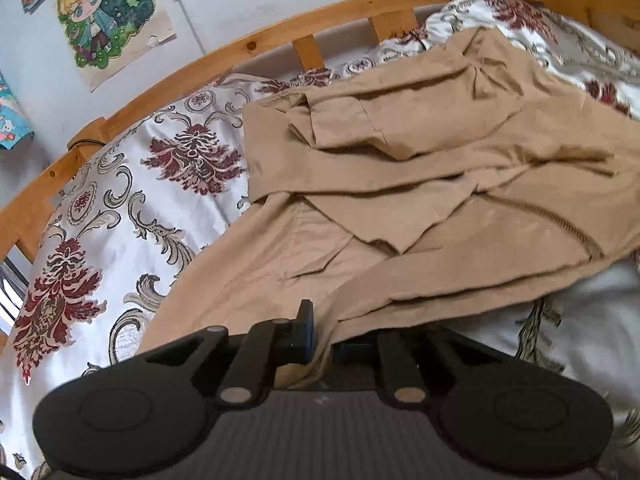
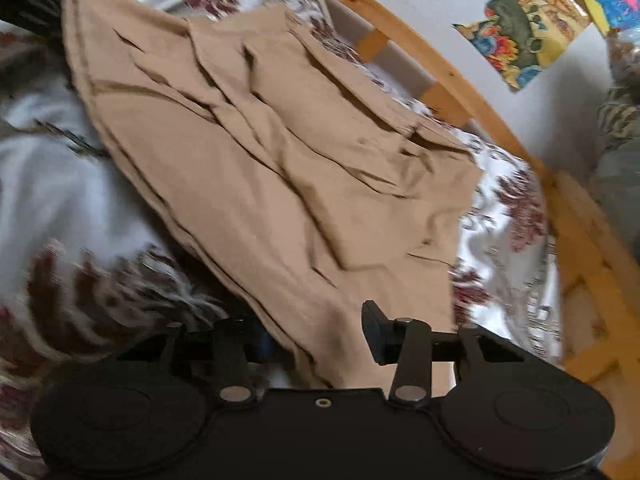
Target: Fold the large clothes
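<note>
I have a large tan cotton garment [image 1: 420, 184], creased and partly doubled over on itself, lying across a bed covered in a white satin spread printed with dark red and grey damask flowers [image 1: 132, 208]. A curved pine bed rail with short slats [image 1: 248, 46] runs along the far side, and beyond it the pale wall carries a cartoon drawing of a fair-haired figure among green leaves [image 1: 102, 12]. My left gripper [image 1: 324, 336] sits at the near edge of the garment with its black fingers [image 1: 304, 332] drawn close together, and a bunched fold of the tan cloth is pinched between them, rising out of the jaws toward the rest of the garment. From my right gripper [image 2: 320, 336] the same garment [image 2: 280, 160] spreads away up the frame, its near hem running down between the two fingers; one finger [image 2: 374, 330] stands clear on the right of the cloth and the other is mostly hidden under the fabric at the left, so the jaws stand partly spread with cloth between them, and I cannot see the pads pressing on it. The right view is smeared with blur. On that side the pine rail [image 2: 460, 80] curves past a brightly coloured picture pinned to the wall [image 2: 528, 28].
</note>
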`<state>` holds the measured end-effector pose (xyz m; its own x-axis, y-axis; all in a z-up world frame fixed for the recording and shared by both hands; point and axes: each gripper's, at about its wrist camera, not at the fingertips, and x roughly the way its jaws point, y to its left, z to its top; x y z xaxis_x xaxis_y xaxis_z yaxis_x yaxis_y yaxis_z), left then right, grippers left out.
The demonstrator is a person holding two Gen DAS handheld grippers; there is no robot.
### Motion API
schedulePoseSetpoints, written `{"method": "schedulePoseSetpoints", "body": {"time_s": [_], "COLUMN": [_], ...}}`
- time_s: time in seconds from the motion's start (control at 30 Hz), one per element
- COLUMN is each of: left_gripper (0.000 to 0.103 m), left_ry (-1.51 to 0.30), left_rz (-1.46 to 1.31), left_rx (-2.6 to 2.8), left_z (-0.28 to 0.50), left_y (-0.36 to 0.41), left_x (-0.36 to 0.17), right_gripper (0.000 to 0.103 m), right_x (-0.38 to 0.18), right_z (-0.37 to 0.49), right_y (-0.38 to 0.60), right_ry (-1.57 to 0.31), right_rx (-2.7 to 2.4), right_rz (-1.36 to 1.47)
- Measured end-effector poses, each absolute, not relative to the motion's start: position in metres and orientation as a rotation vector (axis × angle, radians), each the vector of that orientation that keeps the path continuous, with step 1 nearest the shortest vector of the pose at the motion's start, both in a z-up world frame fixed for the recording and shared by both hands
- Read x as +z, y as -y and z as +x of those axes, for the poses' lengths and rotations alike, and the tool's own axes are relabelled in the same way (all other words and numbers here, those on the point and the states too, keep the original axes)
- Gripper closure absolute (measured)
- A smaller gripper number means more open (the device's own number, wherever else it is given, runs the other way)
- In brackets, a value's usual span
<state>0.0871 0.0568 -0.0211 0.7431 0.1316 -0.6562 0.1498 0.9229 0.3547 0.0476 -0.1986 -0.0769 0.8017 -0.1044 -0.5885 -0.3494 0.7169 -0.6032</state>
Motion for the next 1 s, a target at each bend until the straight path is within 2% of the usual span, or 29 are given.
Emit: {"method": "schedulePoseSetpoints", "body": {"time_s": [0.1, 0.2, 0.33, 0.53, 0.7, 0.87, 1.0], "left_gripper": [0.081, 0.076, 0.065, 0.064, 0.064, 0.093, 0.098], "left_ry": [-0.745, -0.767, -0.776, -0.735, -0.738, -0.719, -0.674], "left_rz": [0.447, 0.457, 0.46, 0.52, 0.535, 0.53, 0.508], "left_rx": [0.001, 0.014, 0.028, 0.045, 0.061, 0.032, 0.019], "left_z": [0.083, 0.081, 0.079, 0.074, 0.074, 0.072, 0.065], "left_y": [-0.057, -0.062, -0.069, -0.077, -0.087, -0.086, -0.087], "left_x": [-0.028, -0.035, -0.04, -0.043, -0.048, -0.042, -0.028], "right_gripper": [0.07, 0.087, 0.091, 0.093, 0.094, 0.095, 0.097], "right_x": [-0.077, -0.076, -0.074, -0.063, -0.066, -0.063, -0.054], "right_z": [0.056, 0.06, 0.057, 0.049, 0.053, 0.052, 0.048], "right_y": [0.211, 0.216, 0.214, 0.209, 0.209, 0.211, 0.214], "right_ry": [-0.664, -0.676, -0.642, -0.526, -0.539, -0.553, -0.541], "right_rx": [0.116, 0.136, 0.129, 0.076, 0.07, 0.081, 0.1], "right_rz": [-0.748, -0.717, -0.722, -0.741, -0.749, -0.714, -0.667]}}
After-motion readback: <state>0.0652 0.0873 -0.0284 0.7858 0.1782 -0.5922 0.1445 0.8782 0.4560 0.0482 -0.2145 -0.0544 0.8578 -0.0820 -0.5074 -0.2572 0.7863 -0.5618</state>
